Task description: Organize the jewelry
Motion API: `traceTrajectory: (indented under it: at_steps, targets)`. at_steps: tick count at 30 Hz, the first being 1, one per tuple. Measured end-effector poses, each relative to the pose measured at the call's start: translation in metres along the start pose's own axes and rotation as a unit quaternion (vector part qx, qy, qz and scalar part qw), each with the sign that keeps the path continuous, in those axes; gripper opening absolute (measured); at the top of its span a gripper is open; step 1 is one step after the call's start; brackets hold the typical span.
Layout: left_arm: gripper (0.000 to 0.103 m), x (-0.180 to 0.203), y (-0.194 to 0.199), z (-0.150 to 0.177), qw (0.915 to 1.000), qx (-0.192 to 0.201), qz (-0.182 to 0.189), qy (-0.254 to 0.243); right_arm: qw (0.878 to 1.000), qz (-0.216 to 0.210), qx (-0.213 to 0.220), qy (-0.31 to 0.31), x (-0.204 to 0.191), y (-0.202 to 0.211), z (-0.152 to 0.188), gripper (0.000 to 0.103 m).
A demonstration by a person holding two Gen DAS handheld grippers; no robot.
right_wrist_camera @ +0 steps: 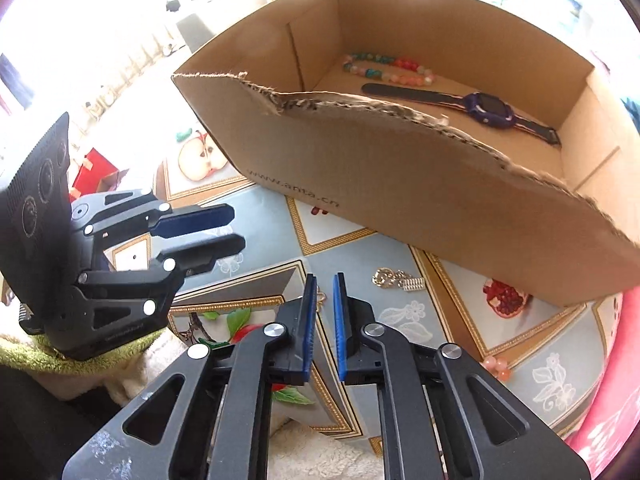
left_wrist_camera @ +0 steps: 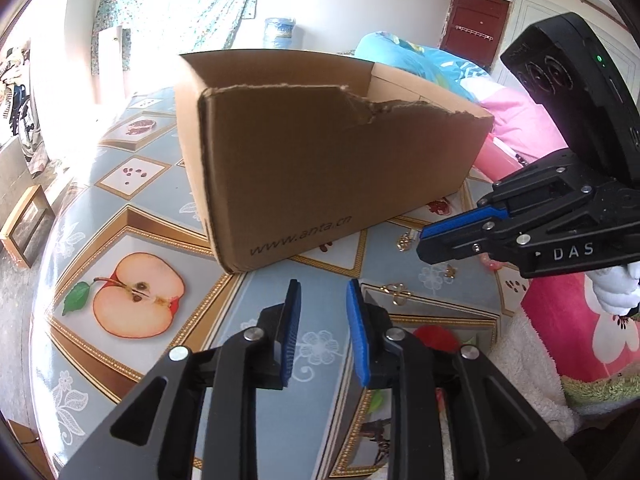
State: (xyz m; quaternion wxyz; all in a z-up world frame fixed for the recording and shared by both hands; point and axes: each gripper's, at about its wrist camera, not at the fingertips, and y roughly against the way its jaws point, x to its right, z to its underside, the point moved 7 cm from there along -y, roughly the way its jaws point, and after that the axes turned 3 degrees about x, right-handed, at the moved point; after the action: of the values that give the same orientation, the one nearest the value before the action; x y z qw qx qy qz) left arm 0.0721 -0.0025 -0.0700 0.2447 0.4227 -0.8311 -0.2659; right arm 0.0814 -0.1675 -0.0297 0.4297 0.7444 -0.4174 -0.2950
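1. Inside the cardboard box [right_wrist_camera: 400, 184], on its floor, lies a beaded bracelet [right_wrist_camera: 386, 66] with green, teal, red and pale pink beads, toward the far wall.
2. Just nearer than the beads lies a purple wristwatch [right_wrist_camera: 490, 110] with a dark strap, stretched flat across the box floor.
3. On the table outside the box, a gold-and-silver chain piece [right_wrist_camera: 398, 279] sits close to the box's near wall, shiny links at one end and a ribbed silver part at the other.
4. A small gold clasp-like piece [left_wrist_camera: 396, 293] rests on the tablecloth just past the left gripper's right fingertip.
5. A cluster of pale pink beads [right_wrist_camera: 495, 366] lies at the near right of the table, well apart from the chain.
6. The box has a ragged, torn near edge and "www.anta.cn" printed on its side.
7. Right gripper [right_wrist_camera: 324, 280]: blue pads set a narrow gap apart, nothing between them, hovering above the table short of the chain piece.
8. Left gripper [left_wrist_camera: 323, 286]: fingers parted a bit wider, holding nothing, aimed at the box's near corner.
9. The tablecloth [left_wrist_camera: 140, 208] is blue-grey with gold-bordered panels, a halved apple and a pomegranate printed on it.
10. A pink floral blanket [left_wrist_camera: 568, 320] lies at the table's right edge.
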Motion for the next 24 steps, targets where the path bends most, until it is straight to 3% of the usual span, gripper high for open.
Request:
traceTrajectory:
  at_steps: [3,13,24]
  targets:
    - [0.033,0.021,-0.004,0.002,0.9994,-0.006,0.017,-0.028,0.999,0.011,0.025,-0.035,0.009,0.013,0.017,0.016]
    - [0.033,0.05,-0.033,-0.001,0.9942,-0.05,0.008,-0.095,0.991,-0.022,0.067,-0.116,0.014,0.03,0.07,0.018]
    - [0.033,0.056,-0.047,-0.001,0.9878,-0.085,-0.013,-0.13,0.986,-0.068,0.093,-0.122,0.018,0.036,0.084,0.018]
